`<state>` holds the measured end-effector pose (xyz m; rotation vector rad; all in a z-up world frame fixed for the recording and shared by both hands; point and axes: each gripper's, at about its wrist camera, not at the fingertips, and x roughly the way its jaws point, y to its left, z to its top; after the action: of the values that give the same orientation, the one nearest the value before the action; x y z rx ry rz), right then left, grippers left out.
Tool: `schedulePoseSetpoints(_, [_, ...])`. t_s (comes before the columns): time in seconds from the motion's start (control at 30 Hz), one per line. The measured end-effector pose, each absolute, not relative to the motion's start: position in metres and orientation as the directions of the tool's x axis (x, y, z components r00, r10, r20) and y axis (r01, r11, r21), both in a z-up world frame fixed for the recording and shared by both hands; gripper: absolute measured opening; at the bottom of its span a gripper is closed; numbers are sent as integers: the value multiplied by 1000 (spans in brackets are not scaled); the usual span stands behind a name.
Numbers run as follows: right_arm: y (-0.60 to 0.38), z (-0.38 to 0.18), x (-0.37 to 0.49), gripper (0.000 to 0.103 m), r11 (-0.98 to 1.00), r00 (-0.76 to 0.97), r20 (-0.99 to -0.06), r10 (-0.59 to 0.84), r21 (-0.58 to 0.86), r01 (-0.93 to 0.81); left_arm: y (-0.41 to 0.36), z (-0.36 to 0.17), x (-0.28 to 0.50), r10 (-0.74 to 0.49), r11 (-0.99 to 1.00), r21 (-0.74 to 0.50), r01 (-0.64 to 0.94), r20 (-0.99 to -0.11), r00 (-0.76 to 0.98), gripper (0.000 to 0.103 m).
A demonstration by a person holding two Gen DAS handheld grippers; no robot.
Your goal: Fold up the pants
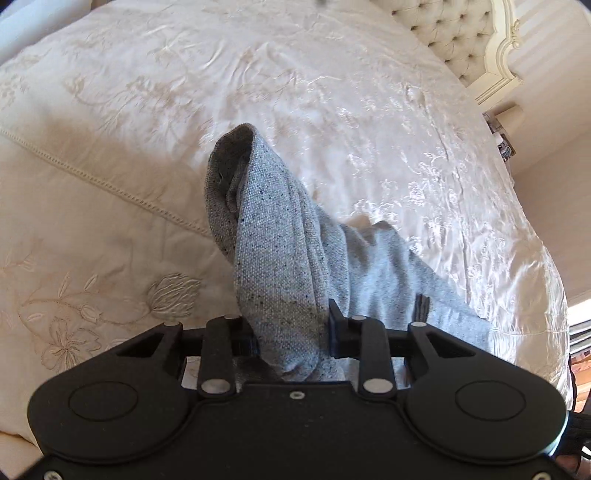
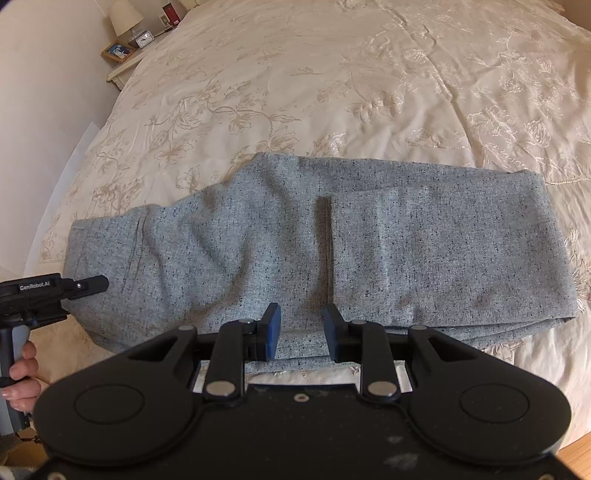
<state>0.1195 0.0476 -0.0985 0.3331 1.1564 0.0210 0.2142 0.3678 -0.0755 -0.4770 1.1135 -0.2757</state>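
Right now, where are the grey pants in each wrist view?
Left wrist view: the pants rise from bottom centre, a bunch of cloth clamped in the left gripper and lifted off the bedspread.
Right wrist view: the pants lie folded across the middle; the right gripper hovers open over their near edge.
Shared landmark: the left gripper, at their left end.

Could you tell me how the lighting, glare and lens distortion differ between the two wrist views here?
Left wrist view: sunlight glares off the bedspread, washing out its embroidery; the pants in the left gripper cast a shadow to the left; the headboard bends with the fisheye. Right wrist view: softer, even light, pants sharp, bed edges curved, the right gripper open.
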Motion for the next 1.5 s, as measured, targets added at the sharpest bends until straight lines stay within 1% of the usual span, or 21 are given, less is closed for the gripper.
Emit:
schedulePoseSetpoints(0.2, [8,-108,113,28,931,403,-887,226,318,177,315,-20,206,-433,887,-455,80,-760,484,36])
schedulePoseSetpoints(0.3, [-21,-115,110,28,919,397,-879,262,354,176,268,2,203,-425,896,-428,118,-751,505,34])
schedulePoseSetpoints(0.43, [-68,-117,107,28,904,405,-863,302,394,166,186,18,201,-456,888,-409,209,-737,499,31])
schedulePoseSetpoints(0.47, [-80,-117,107,28,900,409,-858,309,403,166,165,17,201,-475,879,-418,229,-732,489,31])
schedulePoseSetpoints(0.57, [-119,-119,106,30,889,415,-849,327,425,169,97,0,203,-529,848,-446,286,-731,430,22])
schedulePoseSetpoints(0.63, [-148,-122,105,30,888,415,-850,325,426,175,45,-23,205,-560,825,-462,324,-740,371,8])
schedulePoseSetpoints(0.67, [-161,-125,105,30,888,414,-852,322,423,180,27,-34,207,-574,814,-478,329,-746,338,6])
schedulePoseSetpoints(0.73, [-185,-130,102,30,888,406,-859,313,416,195,-9,-55,207,-577,808,-486,332,-767,281,6])
schedulePoseSetpoints(0.8, [-207,-136,100,30,891,387,-871,302,402,210,-34,-63,199,-548,820,-451,352,-795,259,7])
schedulePoseSetpoints(0.9, [-231,-139,96,30,904,378,-882,282,376,204,-39,-62,188,-464,862,-351,365,-836,293,15])
schedulePoseSetpoints(1.0, [-239,-138,96,30,913,387,-877,283,370,171,-22,-65,185,-352,912,-243,331,-877,327,17])
schedulePoseSetpoints(1.13, [-230,-136,110,30,923,407,-858,312,375,82,24,-83,190,-137,983,-83,164,-925,353,17])
schedulePoseSetpoints(1.2, [-224,-137,120,30,922,411,-849,331,384,52,49,-94,195,-66,996,-43,78,-942,328,17])
schedulePoseSetpoints(1.27, [-218,-139,130,30,920,423,-840,341,391,35,73,-107,198,-51,999,-51,9,-953,298,17])
schedulePoseSetpoints(1.33, [-210,-143,143,30,921,430,-839,334,387,39,85,-118,201,-55,998,-61,-15,-962,267,17])
schedulePoseSetpoints(1.43, [-203,-154,161,31,924,410,-854,321,378,65,88,-144,206,-55,998,-52,23,-976,211,17])
schedulePoseSetpoints(1.5, [-198,-164,171,34,928,395,-866,308,365,75,86,-156,207,-59,997,-47,65,-980,189,17])
